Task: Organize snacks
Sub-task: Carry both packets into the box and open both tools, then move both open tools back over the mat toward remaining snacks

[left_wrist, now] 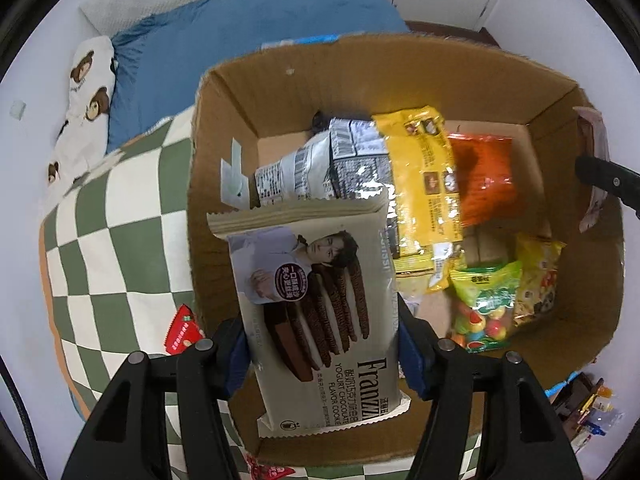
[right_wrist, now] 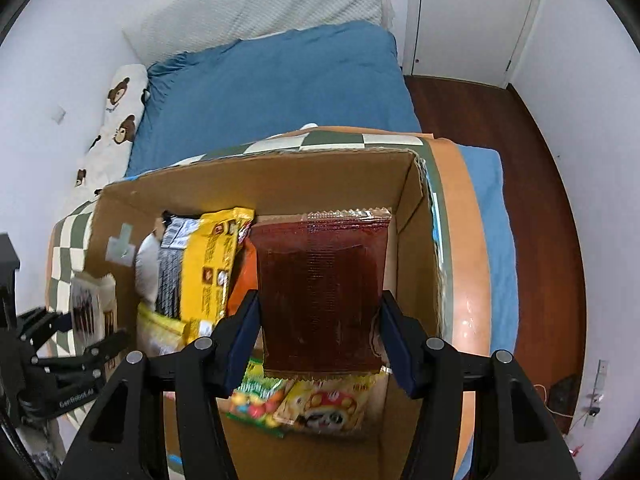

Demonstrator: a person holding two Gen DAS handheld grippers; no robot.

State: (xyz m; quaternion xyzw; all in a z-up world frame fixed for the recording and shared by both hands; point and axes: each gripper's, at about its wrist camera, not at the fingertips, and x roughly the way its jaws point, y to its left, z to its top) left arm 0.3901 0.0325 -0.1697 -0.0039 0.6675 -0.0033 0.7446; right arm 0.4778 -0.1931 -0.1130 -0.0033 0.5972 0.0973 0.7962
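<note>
Tongs, left [left_wrist: 322, 354], clamp cookie pack [left_wrist: 320, 320]; right tongs [right_wrist: 320, 334] clamp red packet [right_wrist: 320, 296] over box [right_wrist: 280, 176].

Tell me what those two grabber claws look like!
Both are black plastic. The left gripper and the right gripper each have two angular, hollowed-out arms with round silver pins and flat dark blue pads inside the fingers. White lettering marks the left gripper's body in the right wrist view.

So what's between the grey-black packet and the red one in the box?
The yellow snack bag lies between the grey-black packet and the red packet, seen in the left wrist view.
</note>
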